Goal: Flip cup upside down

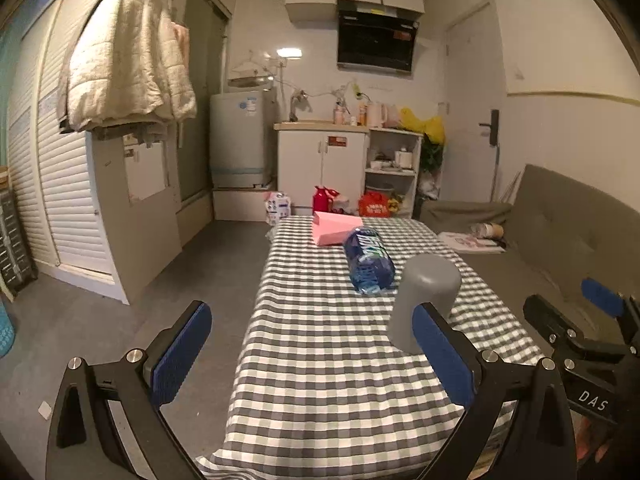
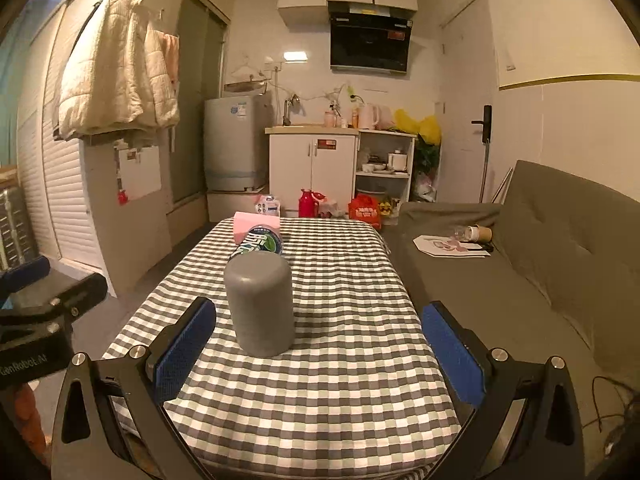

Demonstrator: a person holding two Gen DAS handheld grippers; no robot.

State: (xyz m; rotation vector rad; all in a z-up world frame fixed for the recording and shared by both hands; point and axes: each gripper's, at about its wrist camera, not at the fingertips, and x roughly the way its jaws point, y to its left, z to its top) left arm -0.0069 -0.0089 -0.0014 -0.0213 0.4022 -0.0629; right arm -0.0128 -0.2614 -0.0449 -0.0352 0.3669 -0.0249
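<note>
A grey cup (image 2: 260, 304) stands upside down, closed base up, on the checked tablecloth (image 2: 320, 380). It also shows in the left wrist view (image 1: 428, 292), just beyond my left gripper's right finger. My right gripper (image 2: 320, 356) is open and empty, its blue pads a little nearer than the cup and to either side of it. My left gripper (image 1: 312, 356) is open and empty, to the left of the cup over the table's left edge. Each gripper shows at the edge of the other's view.
A blue wrapped pack (image 1: 368, 260) lies behind the cup, with a pink box (image 1: 334, 230) further back. A grey sofa (image 2: 540, 272) runs along the table's right side, with papers and a cup on it. Bare floor (image 1: 200, 280) lies to the left.
</note>
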